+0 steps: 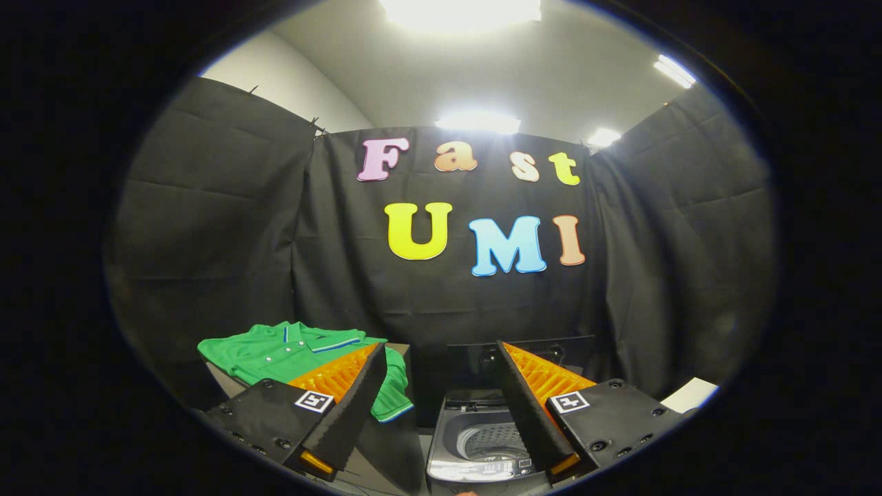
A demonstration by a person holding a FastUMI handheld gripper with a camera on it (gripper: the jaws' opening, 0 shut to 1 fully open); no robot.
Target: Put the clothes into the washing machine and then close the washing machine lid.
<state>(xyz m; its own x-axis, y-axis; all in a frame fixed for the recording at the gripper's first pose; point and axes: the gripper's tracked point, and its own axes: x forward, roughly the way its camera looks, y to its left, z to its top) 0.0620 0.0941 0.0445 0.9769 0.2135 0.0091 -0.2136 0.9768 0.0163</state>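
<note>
While lying folded on a raised grey surface [227, 379] just to the left of the washing machine [475, 441], waiting untouched: green polo shirt [289, 351], collar toward the booth wall, one hem hanging over the surface's near corner on the machine's side. Sitting low and just ahead, between the fingers: the machine itself, lid [510, 351] apparently standing raised at its back edge, perforated drum [493, 441] showing inside, control strip [475, 470] running along its near rim. Hovering above the machine, spread wide apart and gripping nothing: gripper [441, 406], its left finger crossing in front of the shirt's right edge, its right finger crossing the machine's right side. Judging the step in hand as reaching for the shirt, with the task barely begun. Doing it well probably meaning swinging left from the machine, coming down over the bunched middle of the shirt rather than a loose edge, and pinching through several layers so that sleeves are not trailing on the way across. Worth watching: the hanging hem catching on the machine's rim. Also near the machine, off to its right: a pale flat object [689, 394], too little showing to identify.
</note>
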